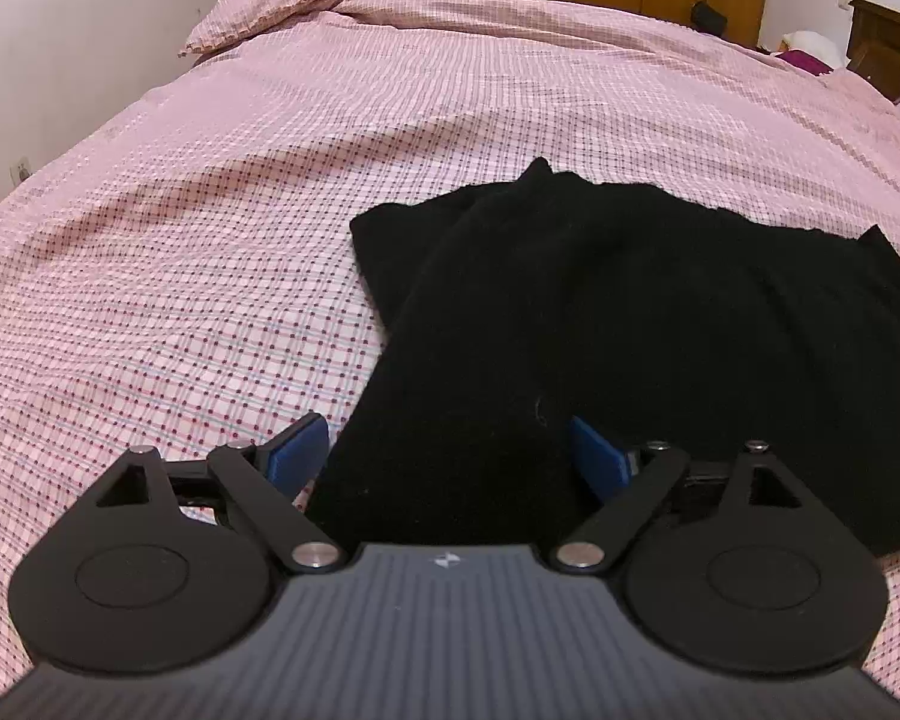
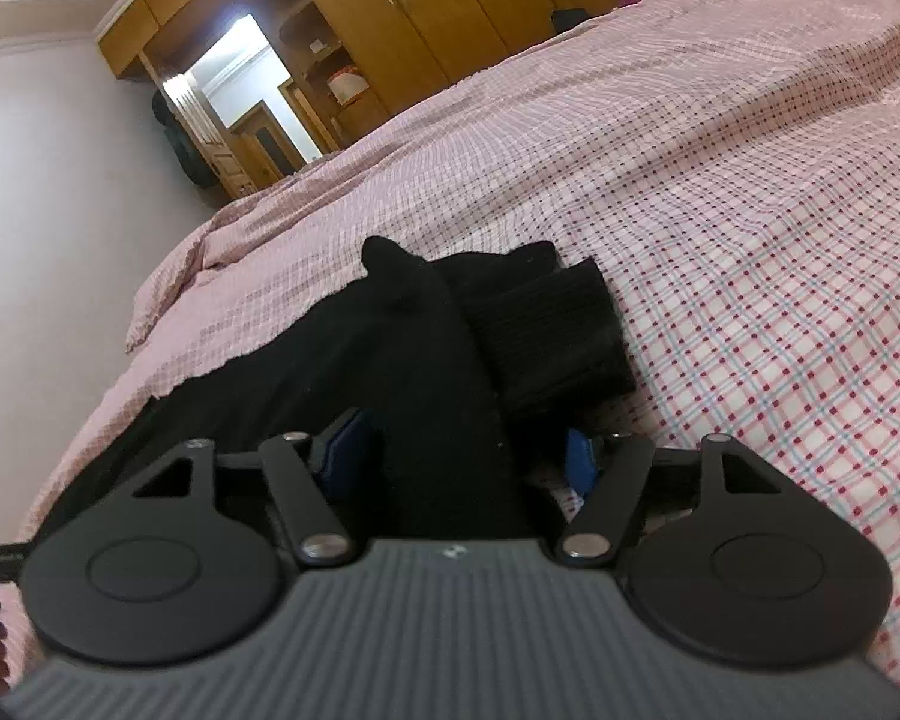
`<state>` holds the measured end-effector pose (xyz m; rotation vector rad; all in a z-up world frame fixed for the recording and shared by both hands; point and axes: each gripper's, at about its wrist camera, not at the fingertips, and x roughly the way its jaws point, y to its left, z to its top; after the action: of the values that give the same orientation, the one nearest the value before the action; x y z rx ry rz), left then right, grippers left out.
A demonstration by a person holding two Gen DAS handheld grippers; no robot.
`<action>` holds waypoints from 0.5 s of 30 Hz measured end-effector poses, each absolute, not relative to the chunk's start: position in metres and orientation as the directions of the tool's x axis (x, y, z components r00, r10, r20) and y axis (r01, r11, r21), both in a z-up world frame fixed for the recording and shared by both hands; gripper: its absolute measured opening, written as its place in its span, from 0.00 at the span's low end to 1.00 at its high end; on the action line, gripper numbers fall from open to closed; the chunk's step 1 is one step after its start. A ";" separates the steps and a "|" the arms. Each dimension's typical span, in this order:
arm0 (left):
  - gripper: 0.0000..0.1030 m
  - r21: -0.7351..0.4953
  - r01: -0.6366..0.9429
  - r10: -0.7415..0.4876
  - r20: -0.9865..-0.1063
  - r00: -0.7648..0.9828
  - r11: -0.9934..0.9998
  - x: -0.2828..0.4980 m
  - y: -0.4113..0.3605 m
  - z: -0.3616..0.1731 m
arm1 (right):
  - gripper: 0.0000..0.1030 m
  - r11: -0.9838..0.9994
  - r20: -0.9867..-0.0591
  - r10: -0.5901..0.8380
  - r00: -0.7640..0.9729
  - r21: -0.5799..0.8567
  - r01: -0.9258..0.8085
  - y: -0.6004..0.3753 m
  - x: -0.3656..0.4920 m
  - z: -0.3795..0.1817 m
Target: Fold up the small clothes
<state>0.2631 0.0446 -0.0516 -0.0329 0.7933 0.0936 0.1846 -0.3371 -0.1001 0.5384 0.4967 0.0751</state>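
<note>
A black knit garment [image 1: 630,312] lies partly folded on the pink checked bedspread [image 1: 210,240]. The left gripper [image 1: 450,456] stands spread, blue pads [image 1: 297,456] either side of the garment's near fold, not pinching it. The right gripper [image 2: 462,456] likewise stands parted astride a raised fold (ribbed cuff [image 2: 546,336] just beyond). A wooden wardrobe [image 2: 450,12] stands behind.

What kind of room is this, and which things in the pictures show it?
Most likely a home bedroom. A bed with a pink checked cover fills both views, a wooden wardrobe stands behind it, and a black garment lies on the cover.
</note>
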 end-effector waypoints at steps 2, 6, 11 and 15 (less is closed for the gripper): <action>0.88 0.005 -0.095 0.070 -0.714 0.697 0.995 0.263 0.045 -0.052 | 0.68 0.866 -0.438 0.196 0.877 0.498 0.056 -0.335 0.184 -0.100; 0.88 0.009 -0.095 0.073 -0.713 0.697 0.995 0.263 0.044 -0.052 | 0.68 0.866 -0.434 0.197 0.879 0.498 0.052 -0.335 0.185 -0.101; 0.89 0.006 -0.098 0.073 -0.715 0.695 0.995 0.263 0.045 -0.052 | 0.69 0.857 -0.420 0.205 0.884 0.513 0.045 -0.336 0.184 -0.102; 0.89 0.007 -0.104 0.078 -0.717 0.693 0.995 0.263 0.044 -0.052 | 0.69 0.854 -0.413 0.208 0.887 0.518 0.041 -0.338 0.182 -0.102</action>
<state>0.2626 0.0443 -0.0517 -0.0345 0.7986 0.1011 0.1819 -0.3381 -0.1025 0.5448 0.4780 0.0910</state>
